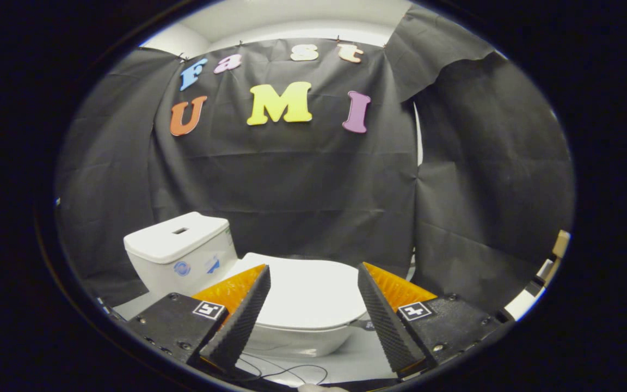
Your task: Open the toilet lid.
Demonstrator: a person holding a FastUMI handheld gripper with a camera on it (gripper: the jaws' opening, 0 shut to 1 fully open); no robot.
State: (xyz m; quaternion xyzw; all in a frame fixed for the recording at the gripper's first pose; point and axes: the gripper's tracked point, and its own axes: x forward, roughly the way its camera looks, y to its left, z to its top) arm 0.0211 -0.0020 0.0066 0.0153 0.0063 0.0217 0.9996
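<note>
A black cloth wall [313, 179] hangs behind the white toilet [270, 305], which stands on a pale floor [357, 359]. Its tank [180, 253] rises beyond the left finger. The toilet lid [308, 294] lies closed and flat, just ahead of the tool [313, 275], whose fingers [240, 321] spread wide, holding nothing. Thin dark cables [286, 373] curl on the floor below.

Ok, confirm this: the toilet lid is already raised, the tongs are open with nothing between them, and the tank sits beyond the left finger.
Wrong on one point: the gripper view shows the toilet lid down flat, closed. The rest holds: the tongs are open and hold nothing, and the tank sits beyond the left finger.
</note>
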